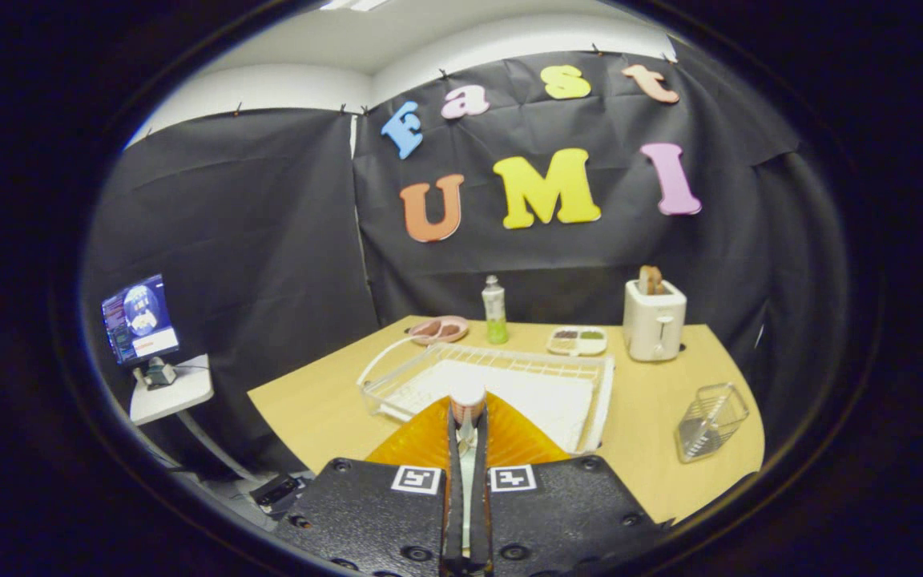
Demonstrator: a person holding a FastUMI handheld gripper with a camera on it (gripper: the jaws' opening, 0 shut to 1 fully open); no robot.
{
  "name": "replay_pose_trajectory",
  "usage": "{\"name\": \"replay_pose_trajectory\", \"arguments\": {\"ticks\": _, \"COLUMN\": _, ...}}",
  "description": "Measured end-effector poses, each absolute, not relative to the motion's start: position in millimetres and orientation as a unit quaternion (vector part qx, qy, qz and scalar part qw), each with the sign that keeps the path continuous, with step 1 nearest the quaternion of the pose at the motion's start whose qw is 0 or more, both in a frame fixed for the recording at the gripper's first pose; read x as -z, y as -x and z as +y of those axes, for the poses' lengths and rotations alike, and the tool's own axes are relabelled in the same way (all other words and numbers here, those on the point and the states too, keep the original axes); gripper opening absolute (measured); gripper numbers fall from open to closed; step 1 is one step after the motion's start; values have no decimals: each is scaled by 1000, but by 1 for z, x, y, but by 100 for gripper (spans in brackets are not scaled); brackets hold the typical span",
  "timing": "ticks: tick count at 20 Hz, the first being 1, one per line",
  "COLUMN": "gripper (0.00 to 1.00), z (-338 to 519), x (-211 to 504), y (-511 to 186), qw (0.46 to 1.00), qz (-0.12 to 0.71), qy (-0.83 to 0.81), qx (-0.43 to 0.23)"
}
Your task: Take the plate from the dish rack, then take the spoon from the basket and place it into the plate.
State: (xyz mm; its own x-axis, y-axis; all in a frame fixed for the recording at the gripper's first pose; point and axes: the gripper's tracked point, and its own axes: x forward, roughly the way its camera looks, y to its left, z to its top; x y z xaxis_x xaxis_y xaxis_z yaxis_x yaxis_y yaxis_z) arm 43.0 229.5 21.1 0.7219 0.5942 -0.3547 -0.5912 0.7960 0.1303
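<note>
From the gripper view, the tongs [467, 437] hang low over the near edge of a light wooden table [309, 409], their two fingers drawn almost together with only a thin slit left. In that slit sits the spoon [467, 399]: its pale rounded end pokes up just past the fingertips, and a light strip of its handle runs back between the fingers, which press on it from both sides.

Just beyond the fingertips lies the dish rack [493, 377], a white wire tray with a white mat inside, flat on the table. Past its far left corner rests the plate [439, 328], pink and shallow, lying flat near the table's back edge. Beside the plate stands a clear bottle [494, 310] with green liquid in its lower half. Further right sit a small divided dish [577, 340] and then a white toaster [654, 319] with a slice of bread standing in its slot. The basket [710, 421], a small wire one, stands tilted near the table's right edge, well apart from the rack.

Black cloth lines the booth behind and to the left. Off the table's left side a lit screen [139, 318] stands on a small white stand.
</note>
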Motion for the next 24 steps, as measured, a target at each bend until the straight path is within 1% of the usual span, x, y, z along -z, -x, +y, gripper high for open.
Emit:
{"name": "replay_pose_trajectory", "arguments": {"ticks": 5, "gripper": 9, "z": 256, "x": 28, "y": -37, "qw": 906, "qz": 262, "qy": 14, "qx": -332}}
{"name": "replay_pose_trajectory", "arguments": {"ticks": 9, "gripper": 9, "z": 264, "x": 43, "y": -39, "qw": 901, "qz": 282, "qy": 15, "qx": -331}}
{"name": "replay_pose_trajectory", "arguments": {"ticks": 14, "gripper": 12, "z": 278, "x": 57, "y": -38, "qw": 883, "qz": 313, "qy": -15, "qx": -348}}
{"name": "replay_pose_trajectory", "arguments": {"ticks": 17, "gripper": 18, "z": 275, "x": 58, "y": -42, "qw": 885, "qz": 320, "qy": -19, "qx": -339}}
{"name": "replay_pose_trajectory", "arguments": {"ticks": 18, "gripper": 18, "z": 274, "x": 57, "y": -42, "qw": 886, "qz": 319, "qy": -18, "qx": -336}}
{"name": "replay_pose_trajectory", "arguments": {"ticks": 20, "gripper": 28, "z": 270, "x": 56, "y": -45, "qw": 889, "qz": 316, "qy": -20, "qx": -330}}
{"name": "replay_pose_trajectory", "arguments": {"ticks": 21, "gripper": 39, "z": 268, "x": 55, "y": -46, "qw": 890, "qz": 315, "qy": -24, "qx": -328}}
{"name": "replay_pose_trajectory", "arguments": {"ticks": 22, "gripper": 45, "z": 265, "x": 53, "y": -47, "qw": 893, "qz": 311, "qy": -28, "qx": -325}}
{"name": "replay_pose_trajectory", "arguments": {"ticks": 24, "gripper": 62, "z": 256, "x": 47, "y": -52, "qw": 903, "qz": 297, "qy": -30, "qx": -310}}
